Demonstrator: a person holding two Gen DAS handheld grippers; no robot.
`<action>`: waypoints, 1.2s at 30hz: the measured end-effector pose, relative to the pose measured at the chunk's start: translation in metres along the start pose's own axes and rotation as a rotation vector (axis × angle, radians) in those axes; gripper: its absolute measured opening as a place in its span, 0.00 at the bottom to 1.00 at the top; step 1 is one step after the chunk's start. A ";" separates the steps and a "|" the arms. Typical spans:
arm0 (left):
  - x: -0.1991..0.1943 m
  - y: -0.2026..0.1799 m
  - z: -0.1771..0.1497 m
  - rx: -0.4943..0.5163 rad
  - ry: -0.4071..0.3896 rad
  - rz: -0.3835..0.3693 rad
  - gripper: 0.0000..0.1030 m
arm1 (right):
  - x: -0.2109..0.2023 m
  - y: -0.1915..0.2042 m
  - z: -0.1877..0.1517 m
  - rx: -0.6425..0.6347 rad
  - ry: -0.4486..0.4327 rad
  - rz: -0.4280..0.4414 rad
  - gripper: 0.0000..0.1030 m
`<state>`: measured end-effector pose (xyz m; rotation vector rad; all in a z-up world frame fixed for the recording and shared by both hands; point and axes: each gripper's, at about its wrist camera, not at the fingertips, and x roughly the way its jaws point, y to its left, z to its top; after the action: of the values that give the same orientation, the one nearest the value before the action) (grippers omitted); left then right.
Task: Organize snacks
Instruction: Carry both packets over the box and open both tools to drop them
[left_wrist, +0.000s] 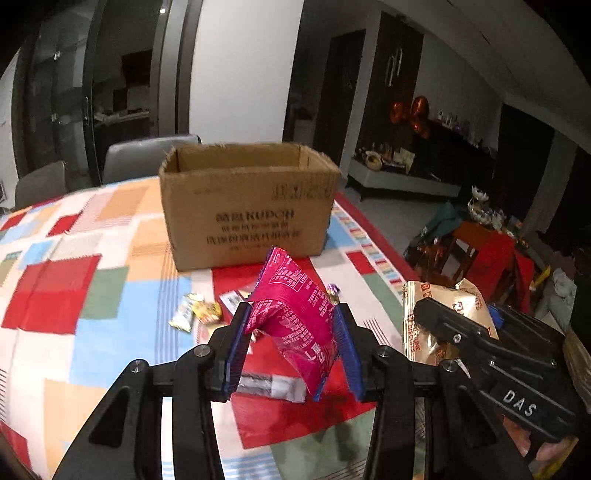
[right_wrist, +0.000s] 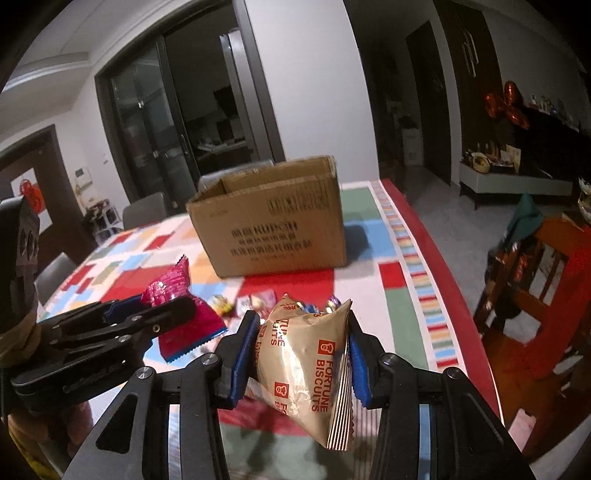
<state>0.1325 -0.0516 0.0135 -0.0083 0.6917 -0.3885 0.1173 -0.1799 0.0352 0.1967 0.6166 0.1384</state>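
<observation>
Overhead-open cardboard box (left_wrist: 247, 206) sits toward the table's (left_wrist: 92, 295) far edge. Right gripper (right_wrist: 301, 354) pinches gold biscuit bag (right_wrist: 310, 365); left gripper (left_wrist: 291, 350) pinches magenta packet (left_wrist: 295, 317), both aloft near the front edge. Risk: slick foil slipping, grippers colliding at the box. Small wrapped sweets (left_wrist: 195, 312) litter the path between.

A magenta packet (left_wrist: 295, 317) with white print, a gold packet (right_wrist: 306, 369) with orange-red lettering, a plain brown box (left_wrist: 247, 206), and a multicoloured patchwork cloth (left_wrist: 74, 295).
</observation>
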 end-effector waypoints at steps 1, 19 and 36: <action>-0.002 0.002 0.004 0.001 -0.010 0.006 0.43 | 0.000 0.001 0.004 -0.003 -0.009 0.004 0.44; 0.014 0.047 0.081 0.017 -0.091 0.077 0.43 | 0.041 0.017 0.089 -0.054 -0.140 0.044 0.44; 0.062 0.064 0.150 0.083 -0.090 0.104 0.43 | 0.118 0.011 0.159 -0.096 -0.112 0.049 0.44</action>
<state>0.2917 -0.0317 0.0829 0.0883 0.5843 -0.3144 0.3051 -0.1696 0.0985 0.1259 0.4930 0.2023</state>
